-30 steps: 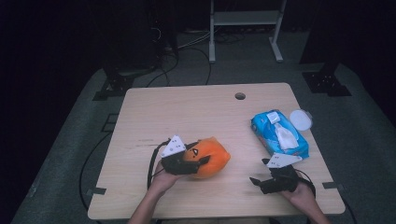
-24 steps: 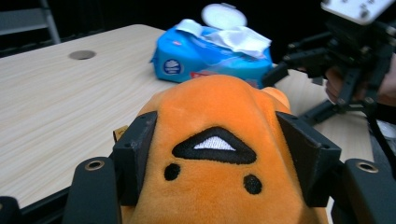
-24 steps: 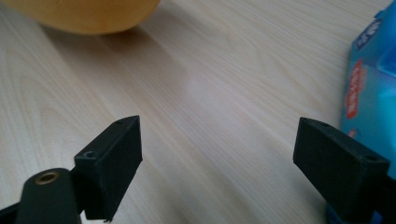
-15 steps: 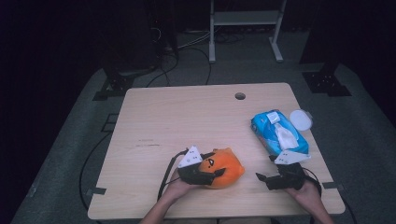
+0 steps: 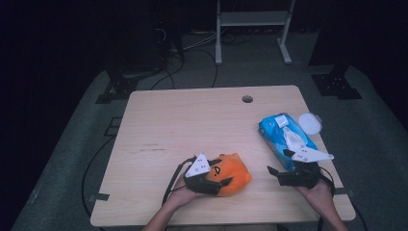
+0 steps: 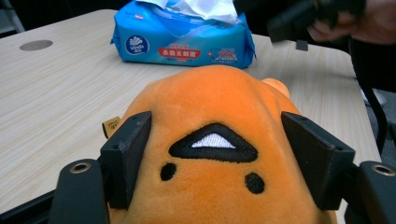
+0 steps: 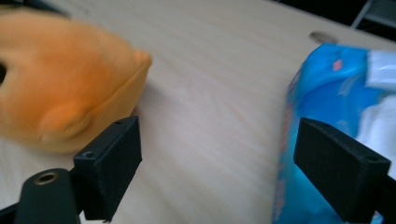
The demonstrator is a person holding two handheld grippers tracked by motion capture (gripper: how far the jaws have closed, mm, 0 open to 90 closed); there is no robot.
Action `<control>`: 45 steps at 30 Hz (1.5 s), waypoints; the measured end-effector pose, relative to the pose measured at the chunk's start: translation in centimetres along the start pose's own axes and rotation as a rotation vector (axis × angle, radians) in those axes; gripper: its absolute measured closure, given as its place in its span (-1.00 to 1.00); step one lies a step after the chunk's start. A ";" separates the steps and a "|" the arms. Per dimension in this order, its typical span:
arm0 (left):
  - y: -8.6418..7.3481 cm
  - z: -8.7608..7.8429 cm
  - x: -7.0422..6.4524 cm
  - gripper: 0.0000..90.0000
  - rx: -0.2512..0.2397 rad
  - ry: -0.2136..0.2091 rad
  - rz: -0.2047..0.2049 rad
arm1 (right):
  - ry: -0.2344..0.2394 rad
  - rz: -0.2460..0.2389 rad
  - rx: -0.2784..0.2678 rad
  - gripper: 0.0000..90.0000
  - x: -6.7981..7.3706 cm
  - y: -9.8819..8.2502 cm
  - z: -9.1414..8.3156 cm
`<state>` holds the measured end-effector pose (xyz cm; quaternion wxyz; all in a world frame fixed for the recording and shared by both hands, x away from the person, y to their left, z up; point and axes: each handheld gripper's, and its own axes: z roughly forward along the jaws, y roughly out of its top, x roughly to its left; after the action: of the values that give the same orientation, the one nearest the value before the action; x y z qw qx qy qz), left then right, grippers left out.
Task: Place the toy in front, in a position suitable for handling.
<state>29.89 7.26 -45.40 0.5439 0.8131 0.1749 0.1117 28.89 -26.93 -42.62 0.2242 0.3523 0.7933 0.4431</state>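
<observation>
the left gripper [image 5: 219, 182] sits low on the tabletop [image 5: 192, 120] with the orange plush toy [image 6: 219, 135] between its jaws. the jaws have just been opening, and in the left gripper view the right pad stands off the plush while the left one is at most brushing it, so the toy looks set down, not gripped. to finish the release cleanly, widen the jaws further, then draw straight back so neither pad drags the soft fabric. the right gripper [image 5: 280, 174] hangs wide open and empty beyond the toy, just beside the blue wipes pack [image 5: 284, 137]; keep it apart from both.
</observation>
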 end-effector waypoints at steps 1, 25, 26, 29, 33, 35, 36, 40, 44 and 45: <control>0.0 0.0 0.0 -0.39 0.004 -0.004 0.003 | -0.010 0.007 -0.012 -0.69 -0.3 0.2 -0.2; 0.2 0.3 -0.7 -0.47 0.022 0.008 0.037 | -0.246 0.106 0.035 0.06 -9.0 1.5 0.8; 0.1 0.3 -0.7 -0.47 0.021 0.008 0.036 | -0.244 0.107 0.039 0.10 -9.0 1.5 1.0; 0.1 0.3 -0.6 -0.48 0.019 0.006 0.033 | -0.274 0.093 0.084 0.18 -8.7 1.5 1.8; 0.1 0.2 -0.6 -0.48 0.021 0.003 0.035 | -0.289 0.094 0.125 0.57 -8.8 1.2 2.7; 0.1 0.2 -0.6 -0.48 0.019 0.002 0.033 | -0.285 0.094 0.130 0.74 -8.7 1.1 2.9; 0.1 0.2 -0.6 -0.48 0.019 0.003 0.031 | -0.283 0.097 0.130 0.80 -8.7 1.0 2.8; 0.1 0.2 -0.5 -0.49 0.017 0.001 0.031 | -0.270 0.102 0.127 0.86 -8.7 1.2 2.3; 0.0 0.2 -0.5 -0.49 0.013 0.001 0.030 | -0.246 0.100 0.093 0.86 -8.5 1.6 1.1; 0.0 0.2 -0.5 -0.49 0.013 0.000 0.030 | -0.231 0.097 0.076 0.87 -8.2 1.8 0.5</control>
<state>29.51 6.84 -45.47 0.5369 0.8191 0.1634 0.1187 35.22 -32.25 -40.97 0.2787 0.4474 0.7604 0.3794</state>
